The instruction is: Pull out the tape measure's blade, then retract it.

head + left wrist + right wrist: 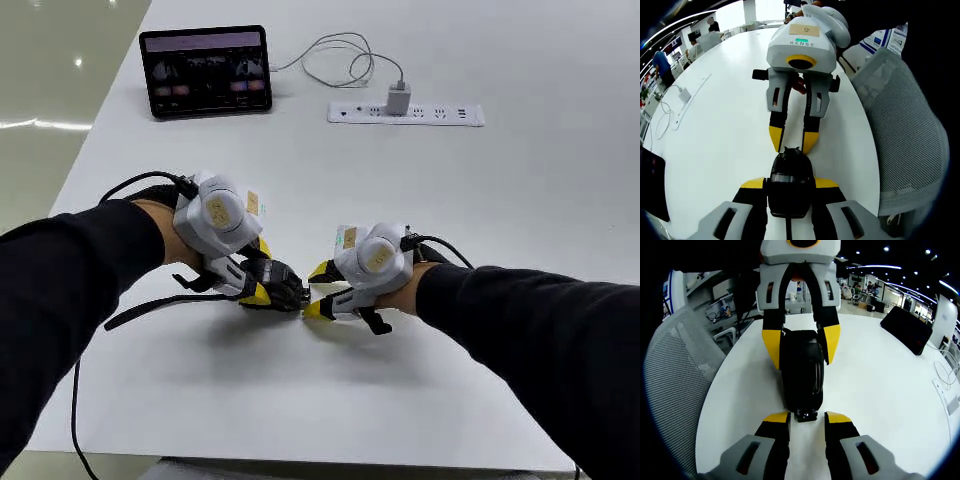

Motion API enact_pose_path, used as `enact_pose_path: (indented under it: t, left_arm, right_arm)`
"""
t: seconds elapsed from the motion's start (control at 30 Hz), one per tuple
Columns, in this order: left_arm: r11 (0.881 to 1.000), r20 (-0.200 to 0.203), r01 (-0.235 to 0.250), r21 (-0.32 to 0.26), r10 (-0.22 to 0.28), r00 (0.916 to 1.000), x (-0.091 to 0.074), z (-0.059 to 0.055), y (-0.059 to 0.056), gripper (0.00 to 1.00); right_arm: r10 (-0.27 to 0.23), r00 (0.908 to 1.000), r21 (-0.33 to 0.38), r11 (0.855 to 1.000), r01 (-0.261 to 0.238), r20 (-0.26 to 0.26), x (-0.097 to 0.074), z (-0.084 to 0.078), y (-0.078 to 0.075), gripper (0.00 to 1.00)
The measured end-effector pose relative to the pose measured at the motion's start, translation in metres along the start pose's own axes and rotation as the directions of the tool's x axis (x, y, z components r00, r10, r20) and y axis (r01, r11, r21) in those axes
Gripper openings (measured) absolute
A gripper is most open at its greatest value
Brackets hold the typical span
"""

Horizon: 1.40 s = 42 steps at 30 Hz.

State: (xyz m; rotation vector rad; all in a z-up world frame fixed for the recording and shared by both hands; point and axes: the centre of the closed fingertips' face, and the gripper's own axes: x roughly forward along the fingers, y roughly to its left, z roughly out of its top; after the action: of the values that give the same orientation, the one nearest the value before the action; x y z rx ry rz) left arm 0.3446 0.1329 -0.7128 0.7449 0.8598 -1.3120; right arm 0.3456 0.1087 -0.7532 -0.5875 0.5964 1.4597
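A black tape measure (281, 284) rests on the white table (480, 190), with my left gripper (264, 272) shut on its body. In the left gripper view the case (790, 180) sits between my yellow-tipped jaws (789, 184). My right gripper (318, 290) faces it from the right, open, its tips either side of the blade's end tab (805, 415). In the right gripper view the tab lies in the gap between my jaws (807, 418) without touching them, and the tape measure (801, 372) stands just beyond, clamped by the left gripper (801, 345). The blade is inside the case.
A tablet (206, 70) stands at the back left. A white power strip (405, 113) with a charger (398, 98) and coiled cable lies at the back. The table's left edge (95, 130) is close. A grey mesh chair (905, 135) stands beside the table.
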Motion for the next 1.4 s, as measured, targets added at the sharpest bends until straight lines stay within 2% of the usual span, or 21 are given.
enact_pose_path:
  t: [0.07, 0.33, 0.4, 0.43, 0.47, 0.53, 0.73, 1.0, 1.4]
  left_arm:
    - [1.0, -0.003, 0.002, -0.001, -0.002, 1.0, 0.0, 0.0, 0.001, 0.3]
    - [1.0, -0.001, 0.015, -0.007, -0.015, 0.9999, 0.002, -0.001, 0.001, 0.3]
    - [1.0, 0.005, 0.008, 0.001, -0.008, 1.0, 0.003, 0.0, 0.001, 0.3]
    - [1.0, 0.01, 0.004, 0.005, -0.004, 0.9999, 0.002, -0.001, 0.001, 0.3]
    - [1.0, 0.021, -0.001, -0.004, 0.002, 0.9998, 0.002, -0.001, 0.001, 0.3]
    - [1.0, 0.032, -0.013, -0.008, 0.013, 0.9994, 0.001, -0.001, 0.001, 0.3]
    - [1.0, 0.019, -0.021, -0.011, 0.021, 0.9996, 0.001, -0.002, 0.002, 0.3]
    - [1.0, 0.021, -0.018, -0.011, 0.018, 0.9996, 0.001, -0.002, 0.001, 0.3]
    - [1.0, 0.024, -0.019, -0.013, 0.019, 0.9995, 0.001, 0.0, 0.0, 0.3]
  right_arm:
    - [0.014, 0.9999, 0.002, 1.0, -0.014, -0.007, 0.001, 0.0, 0.001, 0.14]
    - [0.039, 0.9987, -0.03, 0.999, -0.04, -0.031, 0.005, -0.001, 0.001, 0.12]
    - [0.042, 0.9981, -0.017, 0.999, -0.043, -0.046, 0.007, -0.002, 0.002, 0.12]
    - [0.038, 0.998, -0.05, 0.998, -0.041, -0.05, 0.006, -0.002, 0.002, 0.12]
    - [0.032, 0.9981, -0.046, 0.998, -0.034, -0.052, 0.007, -0.003, 0.002, 0.11]
    - [0.039, 0.9988, -0.067, 0.997, -0.041, -0.03, 0.006, -0.003, 0.002, 0.1]
    - [0.051, 0.9978, -0.067, 0.996, -0.053, -0.042, 0.005, -0.003, 0.001, 0.09]
    - [0.048, 0.9979, -0.046, 0.998, -0.05, -0.044, 0.002, -0.006, 0.002, 0.09]
    - [0.043, 0.9974, -0.05, 0.998, -0.046, -0.058, -0.005, -0.013, 0.003, 0.09]
